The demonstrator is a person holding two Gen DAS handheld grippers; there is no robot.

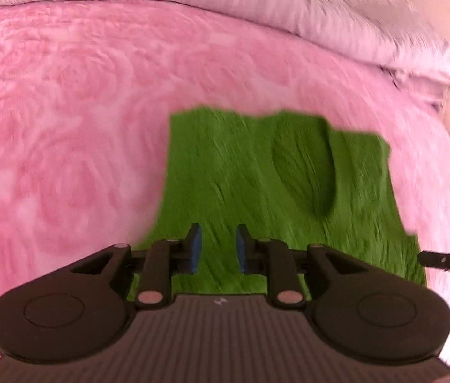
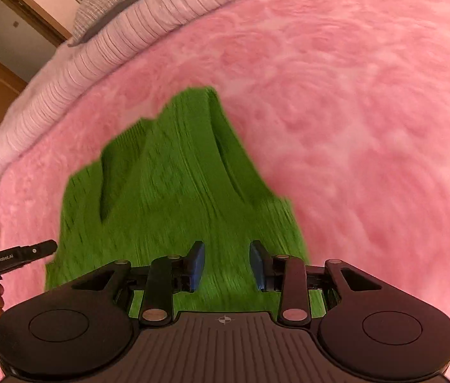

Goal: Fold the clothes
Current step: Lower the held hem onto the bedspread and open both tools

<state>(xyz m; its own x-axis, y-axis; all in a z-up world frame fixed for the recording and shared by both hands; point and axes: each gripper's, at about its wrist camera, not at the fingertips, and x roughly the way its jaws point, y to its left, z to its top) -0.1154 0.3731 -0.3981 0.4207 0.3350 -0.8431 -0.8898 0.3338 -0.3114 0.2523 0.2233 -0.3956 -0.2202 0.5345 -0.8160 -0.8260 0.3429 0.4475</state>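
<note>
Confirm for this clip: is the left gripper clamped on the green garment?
No. The left gripper is open, its blue pads apart with the green garment visible between them, lying on the pink blanket.

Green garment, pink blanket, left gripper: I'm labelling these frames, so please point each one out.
green garment (image 1: 257,172): left wrist view, its flat middle.
pink blanket (image 2: 368,111): right wrist view, bare fuzzy surface.
left gripper (image 1: 217,249): left wrist view, gap between its blue pads.

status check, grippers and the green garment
Left gripper open, empty. Right gripper open, empty. Green knit garment flat on pink blanket, one ridge. Nothing in the way.
</note>
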